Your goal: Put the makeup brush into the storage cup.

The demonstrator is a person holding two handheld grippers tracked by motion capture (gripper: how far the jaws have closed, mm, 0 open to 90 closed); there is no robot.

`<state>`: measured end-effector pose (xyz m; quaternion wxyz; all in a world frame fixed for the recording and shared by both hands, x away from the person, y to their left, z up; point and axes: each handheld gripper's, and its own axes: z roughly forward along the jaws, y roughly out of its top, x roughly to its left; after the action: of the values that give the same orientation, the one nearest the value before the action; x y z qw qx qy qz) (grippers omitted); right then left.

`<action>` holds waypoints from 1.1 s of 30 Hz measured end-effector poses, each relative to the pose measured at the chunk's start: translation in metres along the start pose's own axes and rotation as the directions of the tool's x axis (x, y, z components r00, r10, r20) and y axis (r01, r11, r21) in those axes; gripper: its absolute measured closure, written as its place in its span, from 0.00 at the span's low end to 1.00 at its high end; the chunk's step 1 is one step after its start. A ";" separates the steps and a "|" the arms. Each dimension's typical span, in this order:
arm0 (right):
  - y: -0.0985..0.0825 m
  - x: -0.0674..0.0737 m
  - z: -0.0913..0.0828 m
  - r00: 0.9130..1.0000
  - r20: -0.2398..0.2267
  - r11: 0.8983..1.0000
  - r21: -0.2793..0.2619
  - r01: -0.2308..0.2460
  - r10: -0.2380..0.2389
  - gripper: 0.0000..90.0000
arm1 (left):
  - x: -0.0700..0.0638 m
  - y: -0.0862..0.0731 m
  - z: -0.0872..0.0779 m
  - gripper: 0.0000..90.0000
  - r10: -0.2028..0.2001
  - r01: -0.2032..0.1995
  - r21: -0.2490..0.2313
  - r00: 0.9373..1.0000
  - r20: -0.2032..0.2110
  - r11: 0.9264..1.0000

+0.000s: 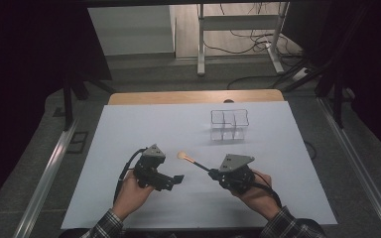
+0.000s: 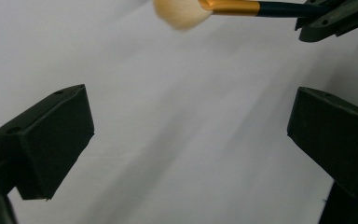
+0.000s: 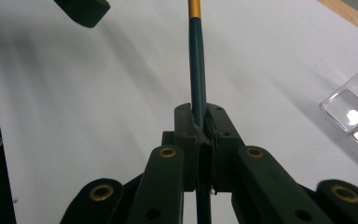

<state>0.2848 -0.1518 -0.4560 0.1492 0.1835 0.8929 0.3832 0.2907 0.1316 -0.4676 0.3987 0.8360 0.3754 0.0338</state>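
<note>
A makeup brush [image 1: 191, 160] with a pale bristle head, gold ferrule and dark handle is held above the white table sheet [image 1: 144, 134]. My right gripper [image 1: 211, 171] is shut on the brush handle [image 3: 196, 56], its jaws pressed tight around it in the right gripper view. The bristle head [image 2: 182, 11] points toward my left gripper [image 1: 178, 178], which is open with nothing between its wide-set jaws. In the left gripper view the brush crosses the top edge, with the right gripper's tip [image 2: 335, 21] at the upper right.
A clear plastic organizer [image 1: 229, 124] with several compartments stands on the sheet toward the back right; its corner [image 3: 354, 107] appears at the right of the right gripper view. The wooden table edge [image 1: 193, 97] runs behind the sheet. Cables and a stand lie on the floor beyond.
</note>
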 end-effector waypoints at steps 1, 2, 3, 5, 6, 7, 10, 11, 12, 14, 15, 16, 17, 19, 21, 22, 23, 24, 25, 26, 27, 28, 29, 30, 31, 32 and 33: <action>0.001 0.001 0.000 1.000 -0.003 1.000 -0.016 -0.001 0.001 0.95 | 0.000 0.001 0.000 0.01 -0.020 0.021 -0.005 0.999 0.033 1.000; 0.001 0.001 0.000 1.000 -0.003 1.000 -0.016 -0.001 0.001 0.95 | 0.000 0.001 0.000 0.01 -0.020 0.021 -0.005 0.999 0.033 1.000; 0.001 0.002 0.000 1.000 -0.011 1.000 -0.025 -0.004 0.004 0.95 | 0.000 0.002 0.000 0.01 -0.031 0.031 -0.010 0.998 0.050 0.999; 0.001 0.003 0.001 1.000 -0.013 1.000 -0.029 -0.002 0.002 0.95 | 0.001 0.003 0.000 0.01 -0.046 0.048 -0.017 0.996 0.083 0.999; 0.002 0.004 0.001 1.000 -0.017 0.999 -0.032 -0.002 0.002 0.95 | 0.001 0.003 -0.001 0.01 -0.055 0.057 -0.020 0.994 0.099 0.998; 0.002 0.005 0.002 1.000 -0.022 0.999 -0.035 -0.005 0.005 0.95 | 0.001 0.004 -0.001 0.01 -0.065 0.069 -0.024 0.991 0.114 0.997; 0.003 0.008 0.002 0.999 -0.031 0.999 -0.052 -0.014 0.012 0.95 | 0.002 0.004 -0.001 0.01 -0.094 0.101 -0.038 0.982 0.164 0.994; 0.003 0.008 0.003 0.999 -0.033 0.998 -0.056 -0.015 0.014 0.95 | 0.003 0.005 -0.002 0.01 -0.103 0.113 -0.042 0.978 0.182 0.993; 0.003 0.009 0.003 0.999 -0.036 0.998 -0.060 -0.018 0.016 0.95 | 0.004 0.005 -0.002 0.01 -0.114 0.126 -0.049 0.973 0.201 0.991; 0.004 0.011 0.003 0.999 -0.040 0.997 -0.071 -0.025 0.022 0.95 | 0.005 0.005 -0.002 0.02 -0.124 0.141 -0.054 0.964 0.235 0.989; 0.004 0.011 0.004 0.999 -0.045 0.997 -0.077 -0.029 0.026 0.95 | 0.005 0.005 -0.003 0.03 -0.130 0.148 -0.054 0.960 0.247 0.988; 0.004 0.012 0.005 0.999 -0.048 0.996 -0.080 -0.030 0.026 0.95 | 0.006 0.005 -0.002 0.04 -0.134 0.153 -0.054 0.956 0.261 0.987; 0.004 0.013 0.005 0.998 -0.049 0.996 -0.082 -0.033 0.029 0.95 | 0.006 0.006 -0.002 0.04 -0.134 0.153 -0.053 0.954 0.270 0.987; 0.004 0.014 0.006 0.998 -0.054 0.996 -0.088 -0.031 0.026 0.95 | 0.006 0.006 -0.002 0.07 -0.136 0.155 -0.050 0.951 0.278 0.987; 0.004 0.016 0.007 0.998 -0.062 0.995 -0.095 -0.034 0.028 0.95 | 0.006 0.005 -0.001 0.09 -0.147 0.169 -0.049 0.945 0.293 0.984; 0.004 0.016 0.008 0.998 -0.064 0.994 -0.101 -0.035 0.029 0.95 | 0.006 0.005 -0.001 0.09 -0.150 0.172 -0.050 0.942 0.299 0.984; 0.004 0.017 0.008 0.997 -0.068 0.994 -0.101 -0.035 0.028 0.95 | 0.007 0.005 -0.001 0.11 -0.153 0.177 -0.049 0.939 0.308 0.983; 0.005 0.018 0.008 0.997 -0.072 0.994 -0.106 -0.038 0.030 0.95 | 0.007 0.005 -0.001 0.14 -0.155 0.181 -0.050 0.934 0.320 0.982; 0.005 0.018 0.008 0.997 -0.072 0.994 -0.106 -0.038 0.030 0.95 | 0.007 0.005 -0.001 0.17 -0.155 0.181 -0.050 0.934 0.320 0.982; 0.005 0.018 0.008 0.996 -0.077 0.993 -0.108 -0.041 0.033 0.95 | 0.007 0.005 -0.001 0.17 -0.155 0.180 -0.049 0.933 0.324 0.982; 0.005 0.019 0.009 0.996 -0.080 0.993 -0.111 -0.043 0.035 0.95 | 0.007 0.005 -0.001 0.19 -0.155 0.181 -0.049 0.932 0.328 0.982; 0.005 0.019 0.009 0.996 -0.082 0.993 -0.113 -0.046 0.037 0.95 | 0.007 0.005 -0.001 0.20 -0.155 0.182 -0.050 0.930 0.334 0.982; 0.005 0.020 0.009 0.996 -0.088 0.992 -0.114 -0.044 0.034 0.95 | 0.007 0.005 -0.001 0.24 -0.156 0.183 -0.050 0.928 0.339 0.982; 0.005 0.020 0.009 0.996 -0.088 0.992 -0.114 -0.044 0.034 0.95 | 0.007 0.005 -0.001 0.24 -0.155 0.184 -0.054 0.927 0.342 0.981; 0.005 0.021 0.009 0.995 -0.092 0.992 -0.115 -0.044 0.033 0.95 | 0.007 0.005 -0.002 0.29 -0.154 0.186 -0.060 0.924 0.351 0.981; 0.005 0.021 0.009 0.995 -0.092 0.992 -0.115 -0.044 0.033 0.95 | 0.007 0.005 -0.002 0.31 -0.154 0.186 -0.060 0.924 0.351 0.981; 0.005 0.021 0.010 0.995 -0.093 0.992 -0.116 -0.043 0.032 0.94 | 0.007 0.005 -0.002 0.31 -0.152 0.186 -0.063 0.923 0.353 0.981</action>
<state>0.2709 -0.1328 -0.4609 0.1116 0.1733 0.8711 0.4457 0.2983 0.1359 -0.4643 0.4995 0.7733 0.3680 -0.1306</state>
